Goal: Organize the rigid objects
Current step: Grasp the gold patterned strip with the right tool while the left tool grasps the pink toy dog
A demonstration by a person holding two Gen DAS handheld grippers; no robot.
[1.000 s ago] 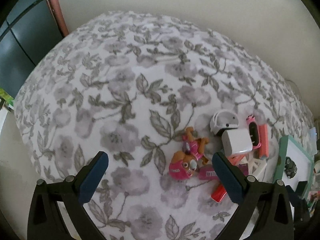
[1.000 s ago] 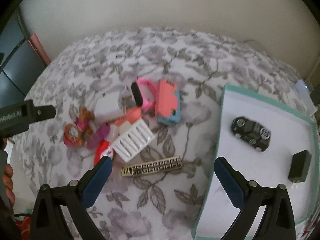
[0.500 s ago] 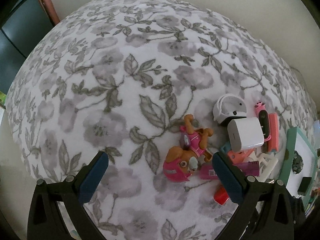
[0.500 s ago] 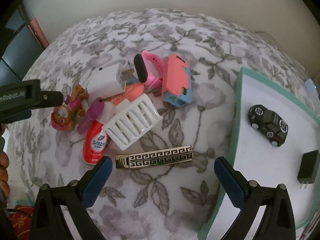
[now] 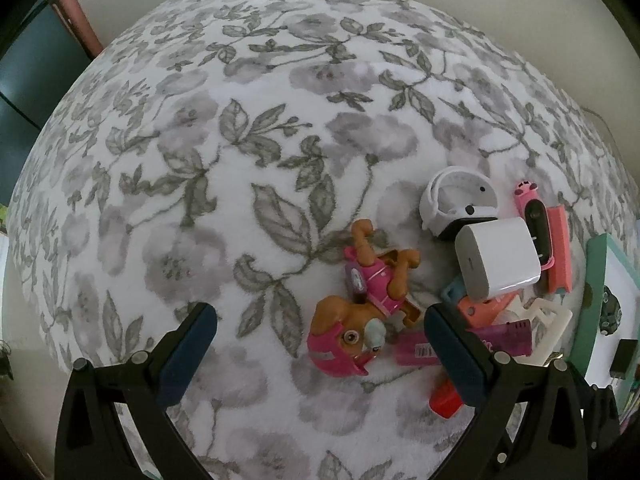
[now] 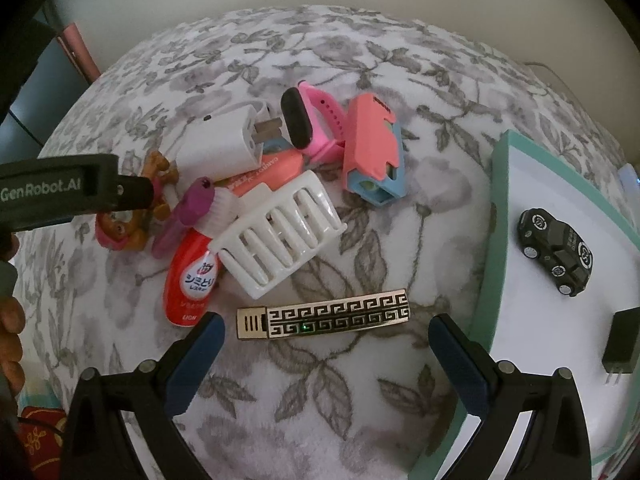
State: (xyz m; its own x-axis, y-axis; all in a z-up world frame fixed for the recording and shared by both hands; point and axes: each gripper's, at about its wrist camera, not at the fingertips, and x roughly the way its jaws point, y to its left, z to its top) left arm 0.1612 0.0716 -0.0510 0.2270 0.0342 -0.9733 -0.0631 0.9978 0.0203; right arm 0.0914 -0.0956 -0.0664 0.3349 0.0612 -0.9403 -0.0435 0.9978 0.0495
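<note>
Right wrist view: the right gripper [image 6: 322, 354] hung with jaws spread over a floral cloth [image 6: 320, 400], a gold patterned bar [image 6: 323, 314] just ahead between its fingertips. Beyond lay a white rack [image 6: 280, 232]; to its right, a tray [image 6: 492, 248] held a black car [image 6: 556, 256]. The left gripper [image 5: 320, 348], also spread, had a dog figure [image 5: 360, 304] just ahead.

Small rigid objects lying in a pile beside a tray

A gold flat bar with black key pattern [image 6: 323, 314] is lying apart, just in front of a white slatted plastic holder [image 6: 280, 236]; a red bottle [image 6: 192, 280], white charger cube [image 6: 220, 144] and pink watch [image 6: 308, 124] are touching together.
</note>
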